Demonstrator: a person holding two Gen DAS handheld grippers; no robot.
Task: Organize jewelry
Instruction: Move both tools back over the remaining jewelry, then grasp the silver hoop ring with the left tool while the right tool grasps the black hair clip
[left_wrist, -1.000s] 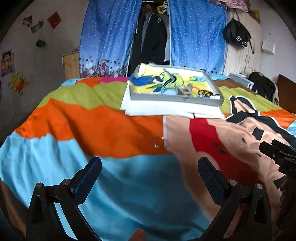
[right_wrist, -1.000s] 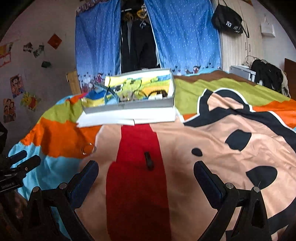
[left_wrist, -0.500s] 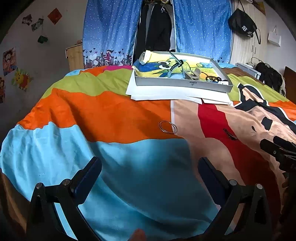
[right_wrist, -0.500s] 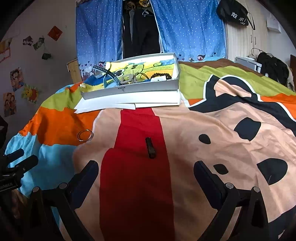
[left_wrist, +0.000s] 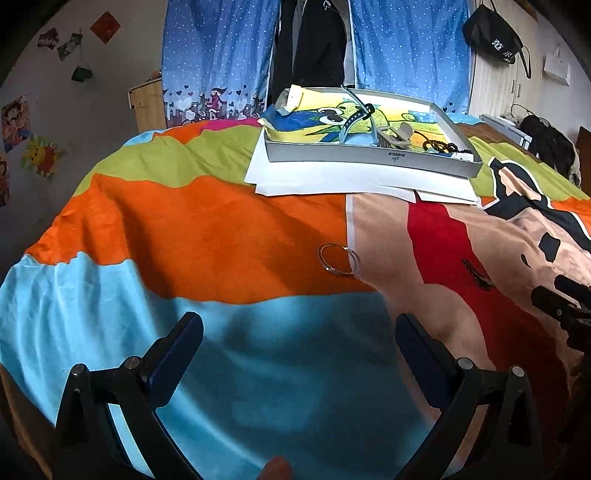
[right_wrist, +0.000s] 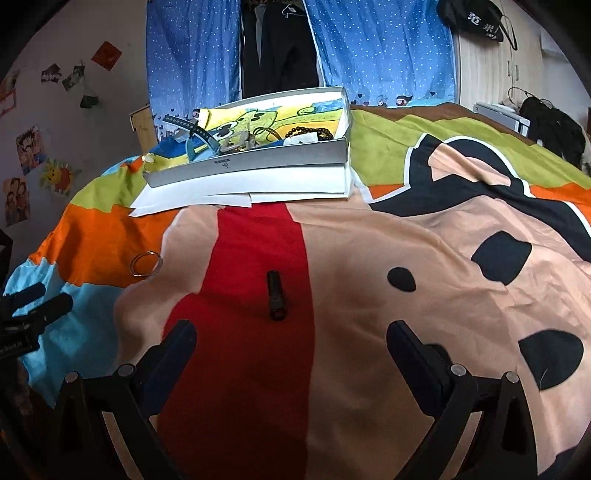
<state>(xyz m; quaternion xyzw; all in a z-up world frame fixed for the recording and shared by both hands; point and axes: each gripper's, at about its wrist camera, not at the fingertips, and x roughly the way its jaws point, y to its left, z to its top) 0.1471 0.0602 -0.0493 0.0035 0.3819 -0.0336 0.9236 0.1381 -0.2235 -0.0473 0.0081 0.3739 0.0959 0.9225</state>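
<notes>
We see a pair of thin silver hoop rings (left_wrist: 338, 259) lying overlapped on the bright patchwork bedspread (left_wrist: 207, 229), right where its orange band meets the peach patch, on the bed's left half. Near them, on the red stripe, a small dark cylindrical piece (right_wrist: 276, 294) lies flat, apart from the hoops. Toward the far edge of the bed sits a shallow grey cardboard tray (left_wrist: 369, 162) lined with a yellow cartoon print, resting on a stack of white sheets (left_wrist: 332, 181). Inside it we make out a blue studded strap (right_wrist: 195, 130), a string of dark beads (right_wrist: 310, 131) and a few pale pieces bunched together. Our left gripper (left_wrist: 298, 343) hovers above the light-blue band at the near edge, fingers spread wide with nothing between them, the hoops lying ahead of it. Our right gripper (right_wrist: 291, 349) hangs over the red stripe, likewise spread wide and empty, with the dark piece just ahead of its fingertips. Behind the bed hang blue dotted curtains (right_wrist: 369, 48).
</notes>
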